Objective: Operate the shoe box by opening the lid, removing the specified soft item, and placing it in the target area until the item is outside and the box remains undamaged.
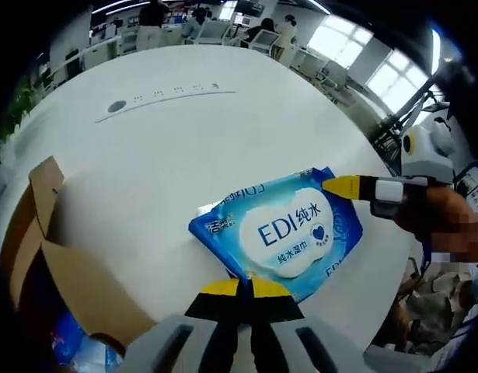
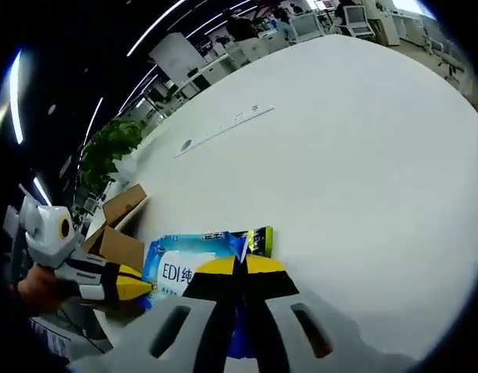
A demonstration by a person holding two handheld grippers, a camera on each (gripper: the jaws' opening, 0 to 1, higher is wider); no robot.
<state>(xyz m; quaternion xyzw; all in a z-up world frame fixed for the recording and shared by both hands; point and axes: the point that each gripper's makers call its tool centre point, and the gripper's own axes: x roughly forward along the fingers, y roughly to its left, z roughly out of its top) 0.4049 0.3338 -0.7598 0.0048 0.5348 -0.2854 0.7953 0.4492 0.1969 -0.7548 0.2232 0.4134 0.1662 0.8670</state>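
Note:
A blue wet-wipes pack [image 1: 289,229] with a white label hangs over the white table [image 1: 161,148], stretched between both grippers. My left gripper [image 1: 245,286] is shut on its near edge. From the right, the right gripper [image 1: 341,186] pinches the pack's far corner. In the right gripper view, my right gripper [image 2: 240,268] is shut on the wet-wipes pack [image 2: 184,268], and the left gripper [image 2: 141,289] grips its other end. The brown shoe box [image 1: 75,291] stands open at the left with its flaps up; the shoe box [image 2: 118,233] is also beyond the pack.
A cable slot strip [image 1: 165,97] runs across the far part of the table. Something blue [image 1: 75,350] lies inside the box. A potted plant [image 2: 106,151] stands past the table edge. Office desks and people are far behind.

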